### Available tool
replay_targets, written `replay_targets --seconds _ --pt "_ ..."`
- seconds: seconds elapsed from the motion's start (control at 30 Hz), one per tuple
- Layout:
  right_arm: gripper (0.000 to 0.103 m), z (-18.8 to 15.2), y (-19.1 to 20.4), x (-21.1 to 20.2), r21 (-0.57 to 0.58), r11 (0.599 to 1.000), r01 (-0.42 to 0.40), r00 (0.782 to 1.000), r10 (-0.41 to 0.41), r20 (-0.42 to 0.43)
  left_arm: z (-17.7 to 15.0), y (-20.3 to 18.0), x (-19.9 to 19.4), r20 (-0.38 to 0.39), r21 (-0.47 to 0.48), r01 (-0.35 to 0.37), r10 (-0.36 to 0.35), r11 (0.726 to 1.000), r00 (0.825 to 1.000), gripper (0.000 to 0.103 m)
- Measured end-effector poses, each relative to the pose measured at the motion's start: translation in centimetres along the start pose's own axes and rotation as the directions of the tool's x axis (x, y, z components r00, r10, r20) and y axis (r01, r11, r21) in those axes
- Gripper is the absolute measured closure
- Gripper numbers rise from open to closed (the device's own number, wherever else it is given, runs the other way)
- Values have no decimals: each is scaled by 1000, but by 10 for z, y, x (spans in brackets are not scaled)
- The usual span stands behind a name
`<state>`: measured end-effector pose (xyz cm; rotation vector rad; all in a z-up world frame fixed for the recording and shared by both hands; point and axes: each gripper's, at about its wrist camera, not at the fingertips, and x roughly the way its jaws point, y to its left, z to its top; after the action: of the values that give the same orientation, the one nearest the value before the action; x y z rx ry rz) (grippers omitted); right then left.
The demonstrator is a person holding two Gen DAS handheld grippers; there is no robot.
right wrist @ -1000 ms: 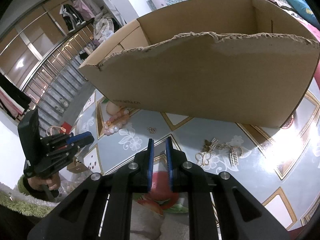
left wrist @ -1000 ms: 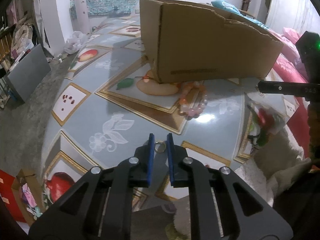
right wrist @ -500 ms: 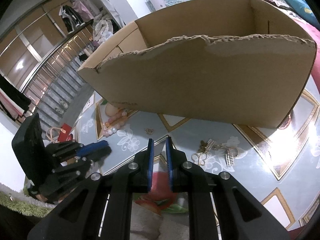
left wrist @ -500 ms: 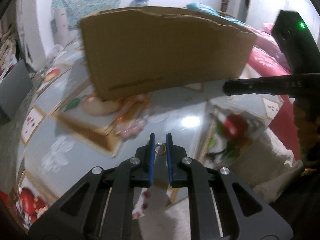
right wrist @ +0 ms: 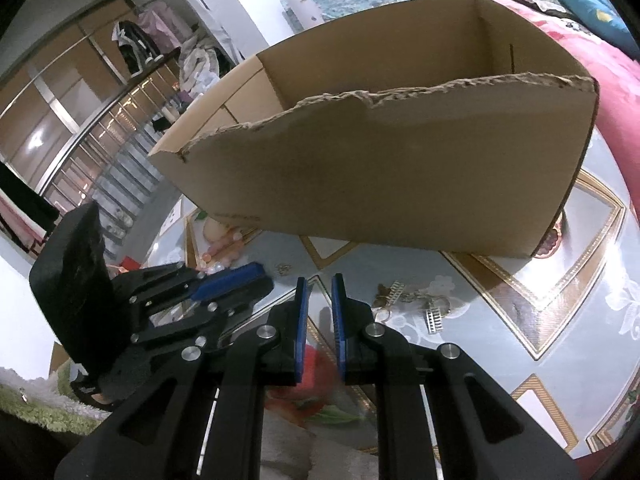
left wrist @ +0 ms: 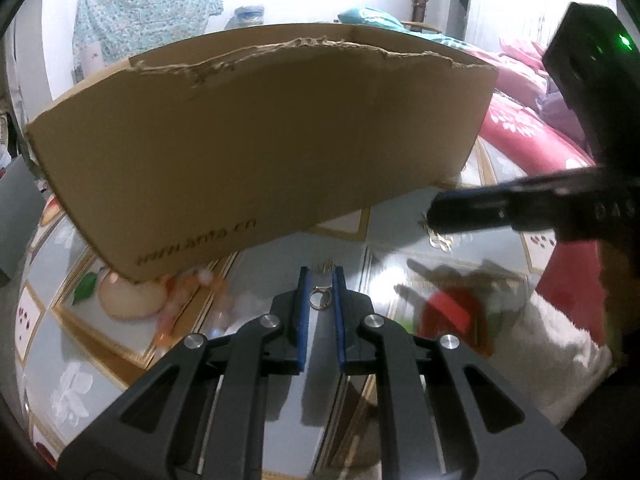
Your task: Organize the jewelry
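Two grippers are in play over a glossy table [right wrist: 520, 280] printed with fruit and gold-framed panels. In the left wrist view, the left gripper [left wrist: 320, 280] has its blue pads drawn narrow around a small gold ring [left wrist: 320, 297], which sits pinched between them near the tips, held above the table. Just past those tips stands a box [left wrist: 260, 152], open at the top, with a ragged torn upper edge and faint lettering low on its near wall. At the box's near left corner lies a pink bead bracelet [left wrist: 188, 296], blurred, on a printed peach. To the right, the right gripper [left wrist: 452, 216] reaches in from the side, with a few gold pieces on the table under its tip.

In the right wrist view, the right gripper [right wrist: 320, 284] is closed almost fully with nothing between its pads, hanging above the table. The left gripper [right wrist: 240, 276] lies just to its left, pointing toward the box [right wrist: 400, 168]. On the table to the right of the pads lies a cluster of earrings [right wrist: 412, 304], a gold butterfly shape and silvery ladder-like drops, and a tiny gold piece [right wrist: 283, 267] lies near the box's base
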<state>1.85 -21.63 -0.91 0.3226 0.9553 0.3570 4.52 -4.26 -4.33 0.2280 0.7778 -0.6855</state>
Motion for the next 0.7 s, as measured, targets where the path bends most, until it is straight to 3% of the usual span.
replay_targets --seconds 0.37,0.53,0.7 --pt "91 0 -6 4 21 1000 -8 1000 8 -9 0 5 -11 -14 -7 8 -8 1000 1000 91" --pt "91 1 -5 6 16 1000 -15 1000 15 -11 -1 1 -10 -46 51 14 -12 999 999 84" --pt "91 1 -7 6 27 1000 -14 1000 14 -9 -1 -5 -9 -68 89 19 -13 996 998 84"
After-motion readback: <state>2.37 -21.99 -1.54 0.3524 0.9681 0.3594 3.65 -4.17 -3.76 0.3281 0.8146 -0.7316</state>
